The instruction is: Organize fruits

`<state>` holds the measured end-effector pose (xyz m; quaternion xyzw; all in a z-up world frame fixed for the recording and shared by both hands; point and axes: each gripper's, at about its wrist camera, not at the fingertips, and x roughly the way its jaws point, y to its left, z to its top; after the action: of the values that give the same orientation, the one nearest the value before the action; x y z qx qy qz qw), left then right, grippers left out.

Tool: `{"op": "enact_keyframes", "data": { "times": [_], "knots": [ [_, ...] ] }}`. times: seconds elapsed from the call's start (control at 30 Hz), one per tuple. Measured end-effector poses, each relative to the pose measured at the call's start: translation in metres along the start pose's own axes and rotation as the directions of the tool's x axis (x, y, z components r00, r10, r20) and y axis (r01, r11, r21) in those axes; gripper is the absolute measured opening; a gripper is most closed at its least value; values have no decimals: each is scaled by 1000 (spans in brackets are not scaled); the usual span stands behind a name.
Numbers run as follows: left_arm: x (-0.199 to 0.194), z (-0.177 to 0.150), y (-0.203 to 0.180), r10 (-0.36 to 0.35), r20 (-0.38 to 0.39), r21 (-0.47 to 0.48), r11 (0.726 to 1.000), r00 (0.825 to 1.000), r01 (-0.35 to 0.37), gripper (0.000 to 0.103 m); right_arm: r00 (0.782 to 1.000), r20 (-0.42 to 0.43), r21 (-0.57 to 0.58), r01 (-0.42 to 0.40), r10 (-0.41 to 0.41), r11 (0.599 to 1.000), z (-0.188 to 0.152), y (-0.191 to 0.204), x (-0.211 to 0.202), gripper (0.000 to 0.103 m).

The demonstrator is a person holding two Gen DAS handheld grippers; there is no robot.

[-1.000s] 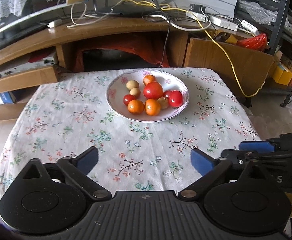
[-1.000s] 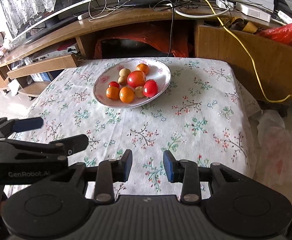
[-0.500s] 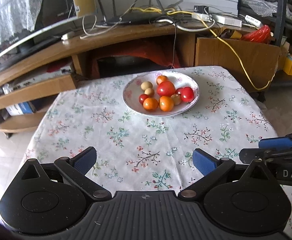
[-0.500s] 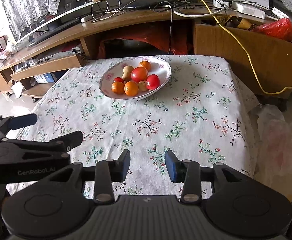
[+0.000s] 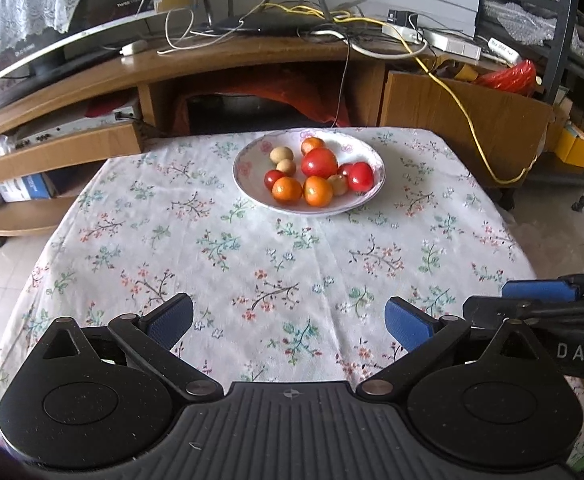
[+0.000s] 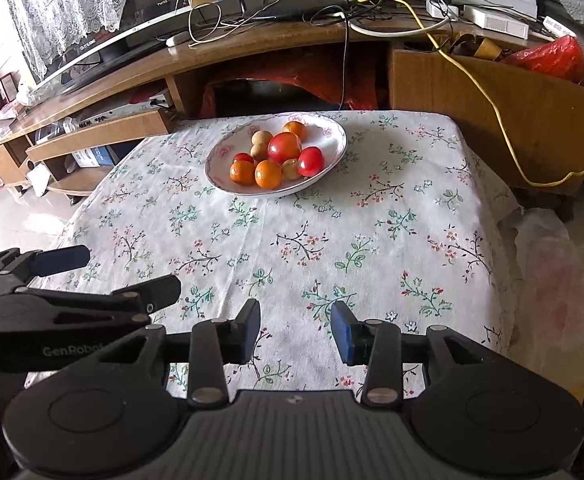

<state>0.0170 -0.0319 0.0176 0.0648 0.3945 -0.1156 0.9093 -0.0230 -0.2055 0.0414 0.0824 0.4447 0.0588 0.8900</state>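
On the far side of the worktop (image 5: 220,248), a white plate (image 5: 365,152) held all the fruit. Left in the plate: pale small fruits (image 5: 281,155), a cherry tomato (image 5: 273,178), two oranges (image 5: 287,191). Centre: large tomato (image 5: 319,162). Right: red tomato (image 5: 360,176). Near of the plate, well apart from it, left gripper (image 5: 288,322) hung with jaws wide open, empty; right gripper (image 6: 295,330) likewise parted, narrower, empty. Judged: tomatoes soft, smooth, bruise easily; oranges firmer. Take each across its widest middle, lightly; round fruit likely rolls when neighbours shift.
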Motion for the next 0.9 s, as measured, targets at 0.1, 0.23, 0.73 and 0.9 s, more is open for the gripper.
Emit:
{"op": "enact_keyframes", "data": {
  "times": [0.1,0.23,0.73,0.9],
  "knots": [
    [-2,-4,-1,5,0,9,1000,1000,-5,103,1000,2,-2,-2,2,1000,-1,1,-2,39],
    [-5,-7,3,-12,-1,-14,1000,1000,12,103,1000,11,0,-8,8,1000,-4,3,-6,39],
    [-10,-20,3,-9,-48,-35,999,999,7,103,1000,0,-17,-14,14,1000,-17,9,-10,39],
    [-12,-23,0,16,-54,-5,1000,998,-17,103,1000,-5,-28,-17,17,999,-21,12,-11,39]
  ]
}}
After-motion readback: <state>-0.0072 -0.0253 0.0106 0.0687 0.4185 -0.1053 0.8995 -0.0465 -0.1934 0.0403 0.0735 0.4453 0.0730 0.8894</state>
